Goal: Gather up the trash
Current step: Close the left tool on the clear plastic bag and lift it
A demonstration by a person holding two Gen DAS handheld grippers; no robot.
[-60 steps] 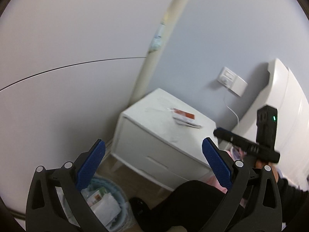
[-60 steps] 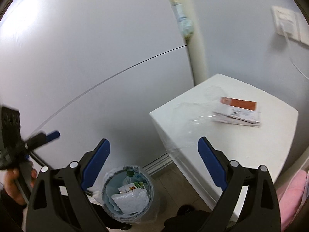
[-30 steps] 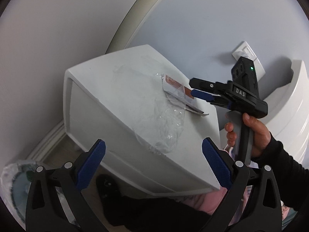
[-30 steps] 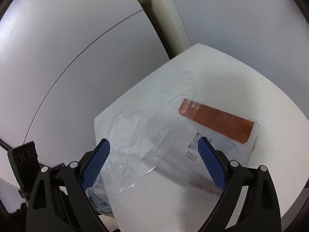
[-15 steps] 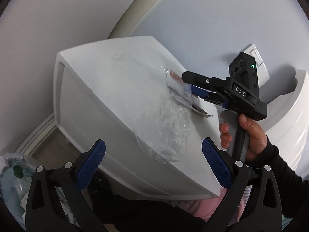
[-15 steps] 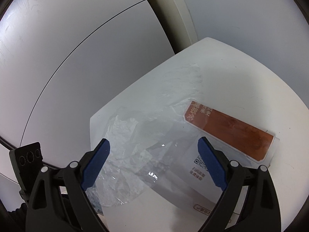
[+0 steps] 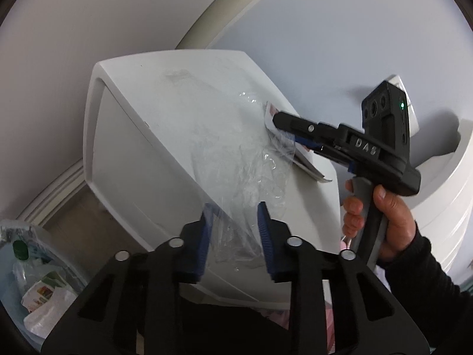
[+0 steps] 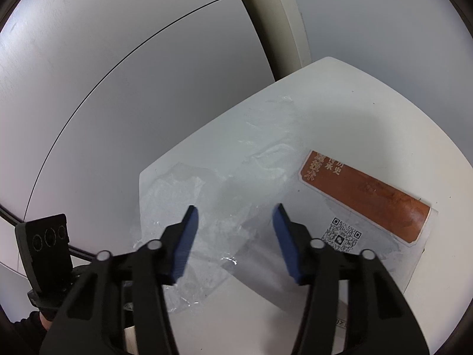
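A crumpled clear plastic wrapper [image 7: 251, 174] lies on a white bedside cabinet [image 7: 189, 94], draping over its front edge. The left gripper [image 7: 233, 216] is closing around the hanging part (pads not yet pinching). The right gripper [image 8: 233, 216] is closing over film beside a red-labelled packet [image 8: 366, 204]; both should bite film only, then lift together towards the bin [image 7: 17, 304].

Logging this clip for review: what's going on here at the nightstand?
A person holds a gripper in each hand over a white nightstand. The left gripper is closing around a clear plastic bag hanging off its front edge. The right gripper is closing over the bag beside an orange-labelled packet. A trash bin sits below.
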